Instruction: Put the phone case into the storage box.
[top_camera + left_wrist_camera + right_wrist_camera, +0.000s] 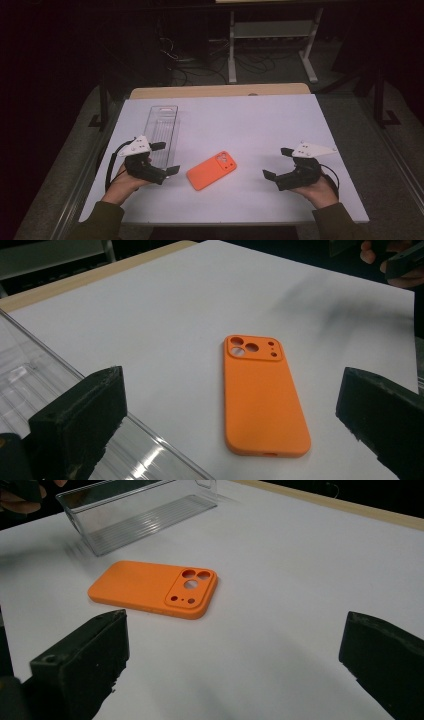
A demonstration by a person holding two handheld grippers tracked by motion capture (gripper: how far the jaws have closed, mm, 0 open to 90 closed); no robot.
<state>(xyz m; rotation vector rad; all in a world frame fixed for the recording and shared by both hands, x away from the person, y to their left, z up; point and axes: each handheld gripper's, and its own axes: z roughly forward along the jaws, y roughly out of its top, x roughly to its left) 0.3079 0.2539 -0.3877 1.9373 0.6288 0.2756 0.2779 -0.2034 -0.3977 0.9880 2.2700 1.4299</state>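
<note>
Two grippers sat low over the white table (260, 125), both w/ jaws wide apart, nothing between them. Left gripper (162, 159) was held at the table's left side; clear plastic tray (162, 131) lay just beside and partly under it, long side running away from the person. Orange phone case (211, 171) lay flat, camera cutouts up, just right of the left gripper's tips, not touching. Right gripper (277, 163) pointed back toward the case, farther off than the left. Case sat approx. between the two tools.
</note>
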